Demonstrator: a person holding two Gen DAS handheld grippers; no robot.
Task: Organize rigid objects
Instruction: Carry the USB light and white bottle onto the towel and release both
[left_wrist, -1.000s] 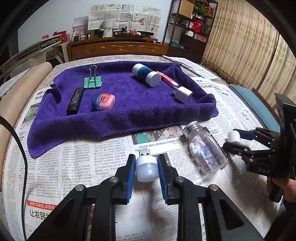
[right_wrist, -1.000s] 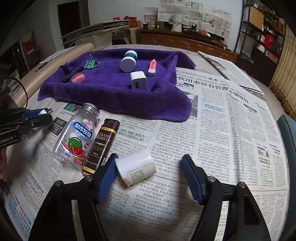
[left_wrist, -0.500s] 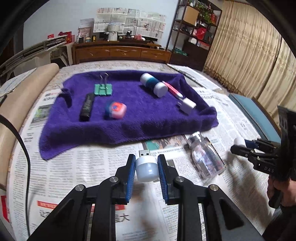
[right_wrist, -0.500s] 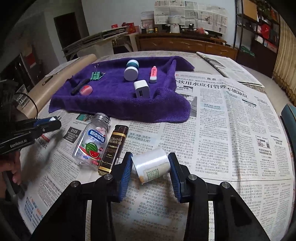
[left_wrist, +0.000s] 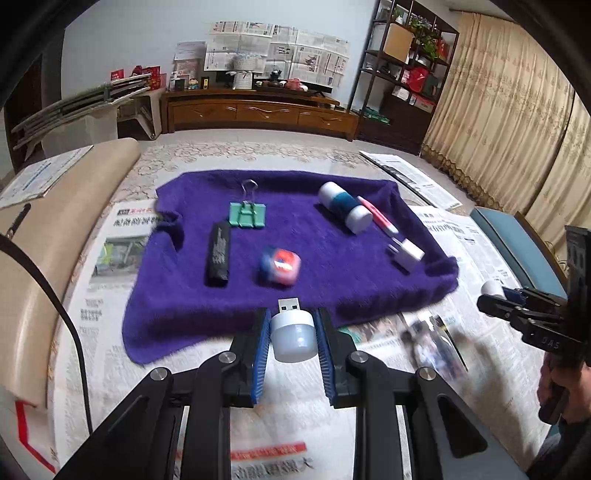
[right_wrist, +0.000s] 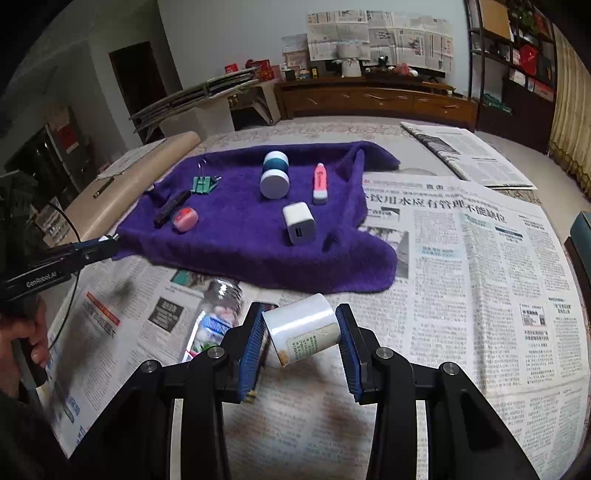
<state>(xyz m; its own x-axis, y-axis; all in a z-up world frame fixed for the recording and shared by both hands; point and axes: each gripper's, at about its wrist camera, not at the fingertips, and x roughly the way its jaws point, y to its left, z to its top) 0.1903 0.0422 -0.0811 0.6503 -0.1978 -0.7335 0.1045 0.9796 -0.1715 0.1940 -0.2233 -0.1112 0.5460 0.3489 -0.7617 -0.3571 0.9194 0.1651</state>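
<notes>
My left gripper (left_wrist: 292, 334) is shut on a small white USB lamp (left_wrist: 293, 332) and holds it above the near edge of the purple towel (left_wrist: 332, 280). My right gripper (right_wrist: 301, 330) is shut on a white cylindrical bottle (right_wrist: 303, 328), lifted above the newspaper. On the towel lie a green binder clip (left_wrist: 247, 214), a black bar (left_wrist: 219, 254), a pink-and-blue tin (left_wrist: 280, 264), a white-and-teal jar (left_wrist: 345, 206), a pink highlighter (left_wrist: 378, 219) and a white charger (left_wrist: 406, 254). A clear candy bottle (right_wrist: 216, 314) and a dark tube, mostly hidden behind my right gripper's left finger, lie on the newspaper.
Newspapers (right_wrist: 480, 258) cover the table around the towel. A beige padded roll (left_wrist: 44, 240) runs along the left edge. A blue chair (left_wrist: 517, 243) stands at the right side. A wooden cabinet (left_wrist: 258, 114) and shelves stand far behind.
Both grippers have risen and moved toward the towel with their objects. The right gripper closed on the white bottle and lifted it off the newspaper.
</notes>
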